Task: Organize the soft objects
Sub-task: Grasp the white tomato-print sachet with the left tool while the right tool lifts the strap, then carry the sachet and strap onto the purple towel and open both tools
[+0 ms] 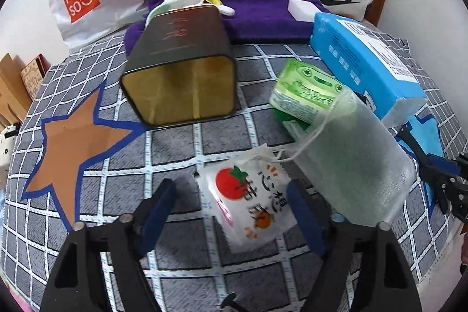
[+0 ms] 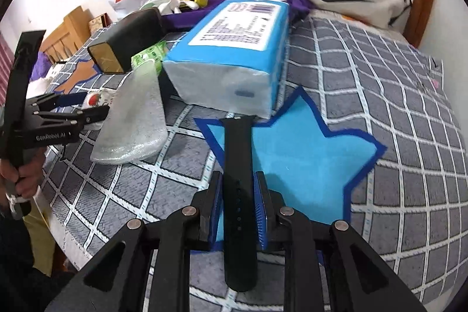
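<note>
The left tongs (image 1: 231,206) stand spread over the checked bed cover (image 1: 181,154), and the white tomato-print packet (image 1: 248,201) lies flat on the cover between their blue pads (image 1: 304,221), not pressed by either. Just beyond it rests a frosted drawstring pouch (image 1: 354,163), partly over a green tissue pack (image 1: 304,92). The right tongs (image 2: 238,209) are drawn close about a black watch strap (image 2: 238,180), which runs forward over the blue star (image 2: 307,154) toward the blue tissue pack (image 2: 234,54); whether the pads actually press it I cannot tell

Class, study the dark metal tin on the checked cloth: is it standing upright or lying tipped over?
Tipped over. The tin lies on its side on the checked cloth, its gold end facing the camera.
</note>
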`<action>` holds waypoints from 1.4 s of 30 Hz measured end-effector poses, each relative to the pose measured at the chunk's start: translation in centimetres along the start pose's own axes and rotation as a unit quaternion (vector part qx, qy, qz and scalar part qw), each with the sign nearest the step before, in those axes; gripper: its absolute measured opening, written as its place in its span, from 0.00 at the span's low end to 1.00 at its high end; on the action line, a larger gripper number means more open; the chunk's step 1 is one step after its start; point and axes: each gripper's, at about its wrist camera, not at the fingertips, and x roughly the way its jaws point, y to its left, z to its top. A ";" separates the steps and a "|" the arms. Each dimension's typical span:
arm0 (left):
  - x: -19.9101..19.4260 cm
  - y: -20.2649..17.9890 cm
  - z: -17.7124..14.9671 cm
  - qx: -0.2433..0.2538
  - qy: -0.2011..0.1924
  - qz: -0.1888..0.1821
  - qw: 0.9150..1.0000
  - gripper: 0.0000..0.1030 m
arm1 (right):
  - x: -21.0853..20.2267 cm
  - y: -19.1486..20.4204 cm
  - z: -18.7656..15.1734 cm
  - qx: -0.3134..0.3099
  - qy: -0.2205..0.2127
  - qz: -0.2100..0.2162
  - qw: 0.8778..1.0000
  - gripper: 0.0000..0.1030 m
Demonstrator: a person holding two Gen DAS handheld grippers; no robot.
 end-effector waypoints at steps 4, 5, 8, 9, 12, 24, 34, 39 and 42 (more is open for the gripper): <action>-0.3 0.0 -0.1 -0.004 -0.003 0.004 1.000 0.50 | 0.2 0.0 -0.1 0.015 -0.012 0.009 1.000 0.36; -0.5 -0.2 -0.2 0.000 -0.004 0.001 1.000 0.44 | 0.2 0.1 -0.1 0.014 -0.016 0.004 1.000 0.36; -0.5 -0.6 -0.2 0.006 -0.008 0.011 1.000 0.37 | 0.3 0.6 -0.2 -0.002 -0.022 -0.028 0.999 0.25; -0.6 -0.3 -0.1 0.001 -0.008 0.010 1.000 0.35 | 0.2 0.5 -0.1 0.000 -0.023 -0.028 0.999 0.20; -0.6 1.0 0.3 -0.027 -0.003 -0.008 1.000 0.24 | 0.0 0.0 0.0 0.014 -0.024 -0.017 0.999 0.20; -3.9 2.7 0.2 -0.055 -0.026 -0.042 0.997 0.05 | -3.6 0.4 0.5 0.019 -0.051 -0.005 0.999 0.20; -6.6 3.9 1.4 -0.074 -0.052 -0.058 0.994 0.05 | -6.3 0.7 2.1 0.025 -0.072 0.002 0.997 0.20; -7.6 4.1 2.6 -0.076 -0.061 -0.055 0.994 0.05 | -7.4 0.9 3.5 0.019 -0.084 0.002 0.996 0.20; -8.3 4.1 3.4 -0.075 -0.068 -0.051 0.994 0.05 | -7.8 0.9 4.4 0.018 -0.088 0.004 0.996 0.20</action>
